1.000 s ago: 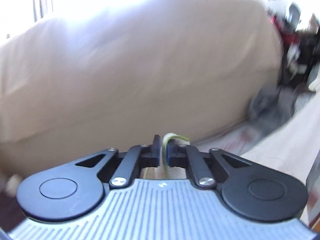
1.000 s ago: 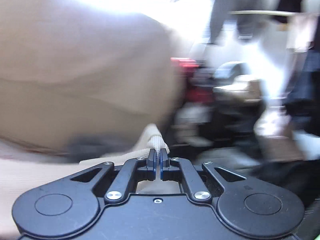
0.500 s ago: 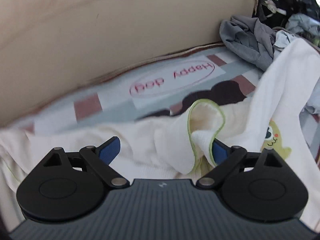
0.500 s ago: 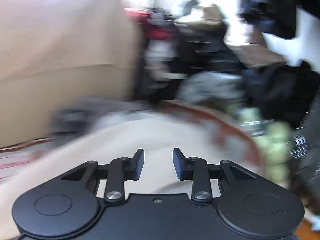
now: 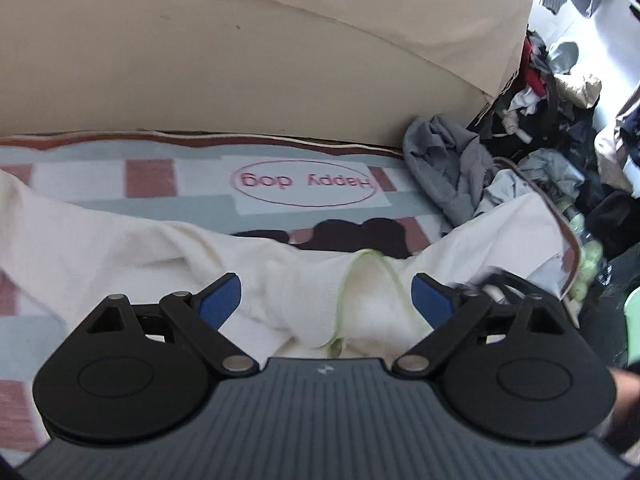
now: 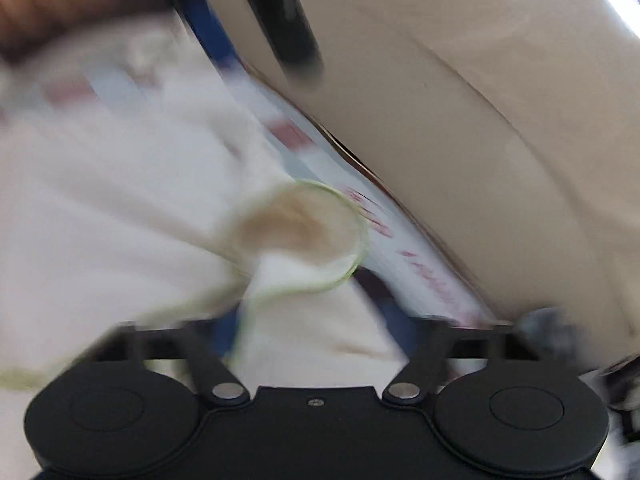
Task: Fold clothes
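Folding was barely begun: cream shirt (image 5: 120,248) lay rumpled and unfolded on the checked blanket (image 5: 152,178) near the sofa back, left gripper (image 5: 326,294) jaws spread around its green-trimmed neckline, right gripper (image 6: 316,332) jaws opening, pinching nothing.

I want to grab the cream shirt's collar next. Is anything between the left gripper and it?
Nothing visible blocks it. The left gripper stands open right over the cream shirt, its green-edged collar lying between the spread fingers, untouched by the pads.
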The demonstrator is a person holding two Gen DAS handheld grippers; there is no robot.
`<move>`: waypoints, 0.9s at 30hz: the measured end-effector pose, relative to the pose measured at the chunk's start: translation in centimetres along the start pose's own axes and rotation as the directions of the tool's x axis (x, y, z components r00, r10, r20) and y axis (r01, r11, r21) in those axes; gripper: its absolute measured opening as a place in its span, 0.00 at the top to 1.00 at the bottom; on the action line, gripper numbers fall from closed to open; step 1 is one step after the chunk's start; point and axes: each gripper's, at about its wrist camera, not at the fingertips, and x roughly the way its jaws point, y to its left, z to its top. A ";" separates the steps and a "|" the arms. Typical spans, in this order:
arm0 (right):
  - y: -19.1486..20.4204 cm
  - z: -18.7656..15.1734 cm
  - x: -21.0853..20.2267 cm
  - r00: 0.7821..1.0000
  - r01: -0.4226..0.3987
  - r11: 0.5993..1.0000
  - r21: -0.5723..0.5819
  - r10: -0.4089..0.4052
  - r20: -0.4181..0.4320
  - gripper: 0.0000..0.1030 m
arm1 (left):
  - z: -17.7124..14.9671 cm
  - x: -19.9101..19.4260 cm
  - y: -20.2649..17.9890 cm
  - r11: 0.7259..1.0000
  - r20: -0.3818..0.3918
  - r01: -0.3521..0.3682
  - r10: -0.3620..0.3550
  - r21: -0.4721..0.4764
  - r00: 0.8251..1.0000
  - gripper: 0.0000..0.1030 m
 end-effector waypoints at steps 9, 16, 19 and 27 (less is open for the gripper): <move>-14.7 4.8 1.6 0.931 0.247 0.898 0.364 -0.115 -0.348 0.39 | 0.6 -9.0 -0.7 0.947 0.084 -0.212 0.197 0.242 0.977 0.09; -18.9 8.2 -4.4 0.896 0.150 0.832 0.535 0.115 -0.429 0.34 | 0.1 -11.5 -0.8 0.885 -0.118 -0.268 0.334 0.380 0.935 0.08; -18.6 8.5 -5.3 0.910 0.118 0.834 0.539 0.125 -0.394 0.34 | -1.4 -12.0 -1.8 0.811 -0.134 -0.297 0.413 0.504 0.901 0.08; -15.0 0.5 0.6 0.927 -0.079 0.509 0.857 0.355 -0.126 0.34 | -1.4 -7.0 -5.1 0.764 -0.088 -0.247 0.368 0.596 0.926 0.08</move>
